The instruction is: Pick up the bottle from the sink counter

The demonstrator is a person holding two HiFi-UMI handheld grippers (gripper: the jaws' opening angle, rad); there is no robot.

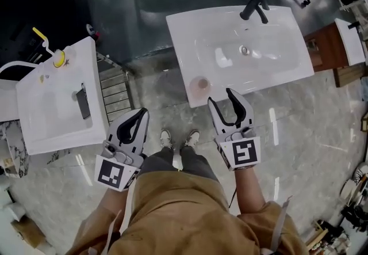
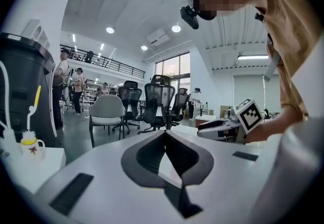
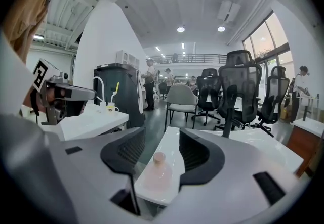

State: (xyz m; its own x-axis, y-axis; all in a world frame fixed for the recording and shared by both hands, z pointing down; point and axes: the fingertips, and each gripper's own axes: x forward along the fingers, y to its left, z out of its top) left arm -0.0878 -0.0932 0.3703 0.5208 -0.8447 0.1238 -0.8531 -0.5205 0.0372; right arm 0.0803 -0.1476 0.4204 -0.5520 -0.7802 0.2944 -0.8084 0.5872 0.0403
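Two white rectangular sink desks are counted: the upper-centre desk [image 1: 276, 75] and the left-edge desk [image 1: 52, 121]. One pale pink translucent bottle [image 1: 200, 83], one yellow-capped white bottle [image 1: 59, 58], one black tap [image 1: 253, 7] and one dark flat slab [image 1: 83, 102] are seen. Two white two-jaw tools are counted, the left tool [image 1: 141, 112] and the right tool [image 1: 221, 98].

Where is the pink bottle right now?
In the head view the bottle stands on the near left corner of the sink counter, just beyond the right tool, whose open jaws frame it untouched.
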